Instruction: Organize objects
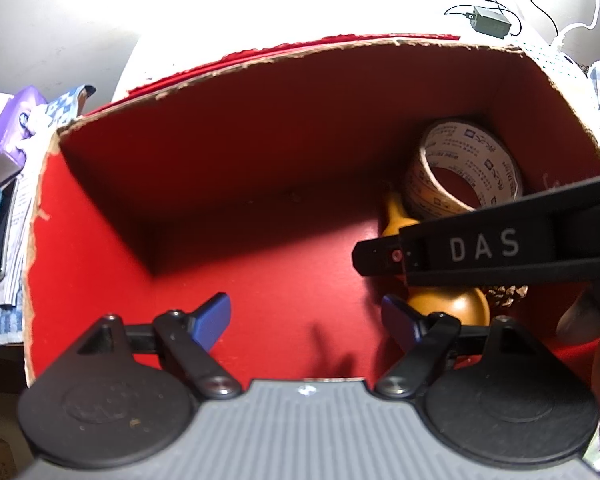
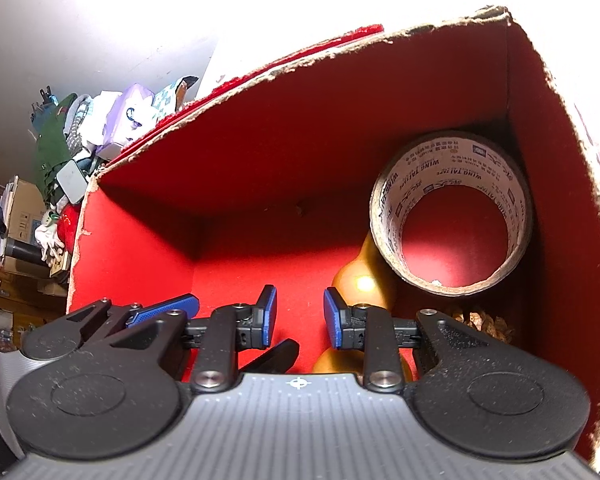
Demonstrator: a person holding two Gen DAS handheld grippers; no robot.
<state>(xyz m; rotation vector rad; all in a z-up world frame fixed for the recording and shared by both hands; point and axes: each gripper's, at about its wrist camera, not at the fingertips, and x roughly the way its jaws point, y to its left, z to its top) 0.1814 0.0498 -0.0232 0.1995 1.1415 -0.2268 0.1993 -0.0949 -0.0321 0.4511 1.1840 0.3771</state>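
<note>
A red-lined cardboard box (image 1: 260, 128) fills both views. In its right corner a printed tape roll (image 1: 460, 172) leans on an orange gourd (image 1: 448, 304), with a pine cone (image 1: 504, 294) beside it. My left gripper (image 1: 306, 316) is open and empty over the box floor. The right gripper's black body crosses the left wrist view. In the right wrist view the tape roll (image 2: 452, 216), gourd (image 2: 360, 276) and pine cone (image 2: 484, 322) lie just ahead. My right gripper (image 2: 300, 316) is open and empty, its fingers a small gap apart, left of the gourd.
Left of the box lies a pile of packets, tissues and cloths (image 1: 12, 136), also seen in the right wrist view (image 2: 100, 128). A charger with cables (image 1: 492, 20) lies behind the box. The box wall (image 2: 560, 160) stands close on the right.
</note>
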